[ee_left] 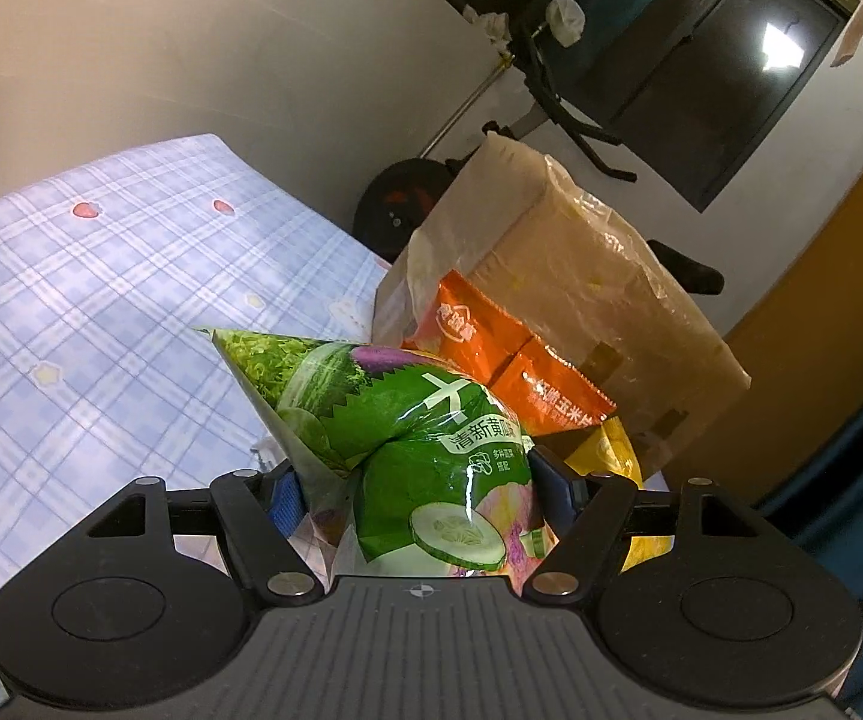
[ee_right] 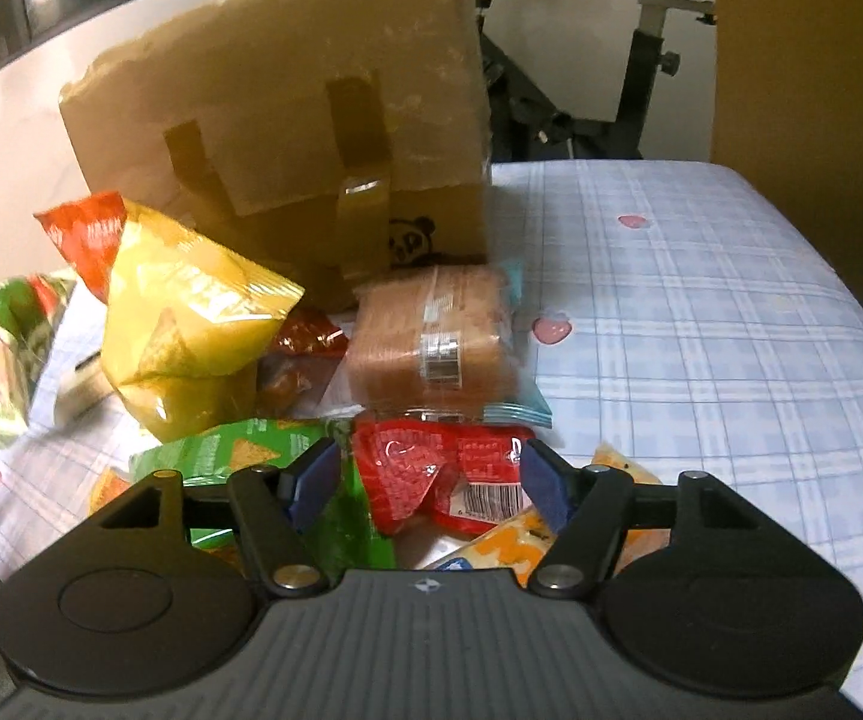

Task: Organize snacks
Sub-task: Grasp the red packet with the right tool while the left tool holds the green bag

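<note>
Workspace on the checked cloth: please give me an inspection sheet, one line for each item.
Surface: blue checked cloth, mostly bare on one side.
Job's things: green cucumber bag; yellow chip bag; red packet; wrapped brown bread; orange bags.
Clutter: taped cardboard box standing behind the snacks.
Grippers: left gripper shut on the green cucumber bag, lifted; right gripper open, its pads either side of the red packet.
Cables: nothing seen.
Surroundings: exercise bike, white wall, dark window.
</note>
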